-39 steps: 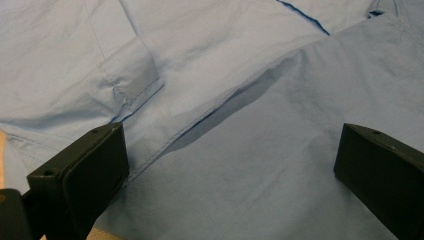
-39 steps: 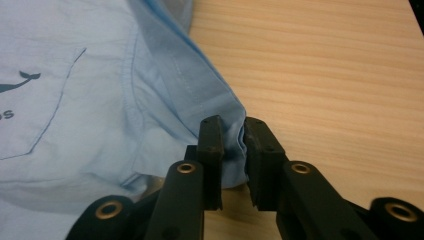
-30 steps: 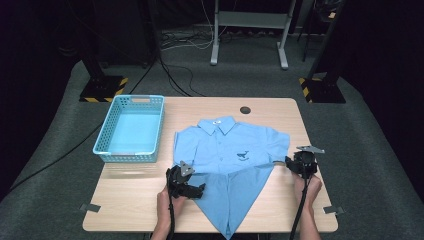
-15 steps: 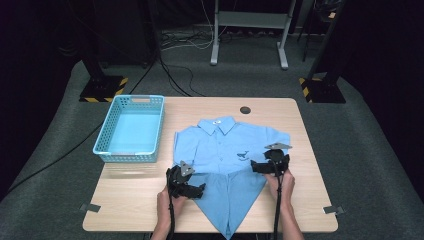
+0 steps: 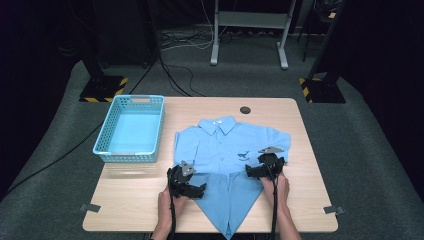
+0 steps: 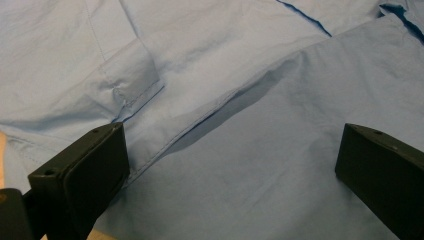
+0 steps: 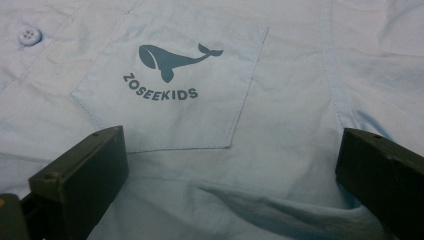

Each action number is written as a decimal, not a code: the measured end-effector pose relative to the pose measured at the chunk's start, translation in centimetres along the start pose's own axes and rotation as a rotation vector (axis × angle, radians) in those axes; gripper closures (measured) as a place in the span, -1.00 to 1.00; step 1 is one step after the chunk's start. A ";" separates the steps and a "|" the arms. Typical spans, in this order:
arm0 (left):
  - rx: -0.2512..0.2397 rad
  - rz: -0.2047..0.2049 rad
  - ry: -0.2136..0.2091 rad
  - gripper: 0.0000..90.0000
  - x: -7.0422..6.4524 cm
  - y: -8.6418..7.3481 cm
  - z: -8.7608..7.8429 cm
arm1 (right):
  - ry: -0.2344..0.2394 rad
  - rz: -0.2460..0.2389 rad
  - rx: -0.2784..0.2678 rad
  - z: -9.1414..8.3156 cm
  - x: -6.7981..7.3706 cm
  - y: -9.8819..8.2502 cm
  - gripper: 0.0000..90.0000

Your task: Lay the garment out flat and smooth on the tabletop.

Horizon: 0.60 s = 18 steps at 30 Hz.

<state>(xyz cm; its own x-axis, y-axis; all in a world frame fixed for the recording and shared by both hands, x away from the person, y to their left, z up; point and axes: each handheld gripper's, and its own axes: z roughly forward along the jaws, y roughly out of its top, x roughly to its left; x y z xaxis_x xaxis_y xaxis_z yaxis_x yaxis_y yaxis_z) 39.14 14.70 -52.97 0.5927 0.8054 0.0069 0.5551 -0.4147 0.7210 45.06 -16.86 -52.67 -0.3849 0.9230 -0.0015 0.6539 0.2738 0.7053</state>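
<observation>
1. The shirt (image 5: pixel 230 150) lies flat on the desk (image 5: pixel 295 200), just right of the basket (image 5: pixel 131 127), collar away from the person.
2. Both lower corners are folded in to a point at the hem; judged from this, folding is begun, with sleeves and body left.
3. The left gripper (image 5: pixel 192 189) sits at the shirt's left fold, jaws apart, holding nothing.
4. The right gripper (image 5: pixel 252 171), near the whale pocket (image 7: pixel 170 85), has just been opening; nothing is between its jaws.
</observation>
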 end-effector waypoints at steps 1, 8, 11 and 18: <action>0.002 0.008 -0.005 -1.00 0.0 0.1 0.1 | -0.004 0.006 -0.002 -0.1 -0.1 -0.1 -1.00; 0.005 0.049 -0.040 -1.00 -0.7 1.3 1.2 | -0.021 0.025 -0.007 -0.6 -1.0 -0.7 -1.00; 0.004 0.054 -0.054 -1.00 -1.1 1.6 1.6 | -0.017 0.021 -0.019 -0.8 -1.4 -1.0 -1.00; 0.006 0.075 -0.072 -1.00 -1.5 2.1 2.1 | -0.016 0.020 -0.020 -1.8 -2.9 -2.0 -1.00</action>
<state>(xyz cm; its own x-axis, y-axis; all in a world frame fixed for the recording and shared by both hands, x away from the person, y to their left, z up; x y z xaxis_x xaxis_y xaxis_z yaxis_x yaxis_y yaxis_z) 40.64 11.72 -52.90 0.6729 0.7397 0.0103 0.5113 -0.4751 0.7162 43.72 -20.56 -52.81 -0.3615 0.9324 0.0011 0.6478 0.2502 0.7196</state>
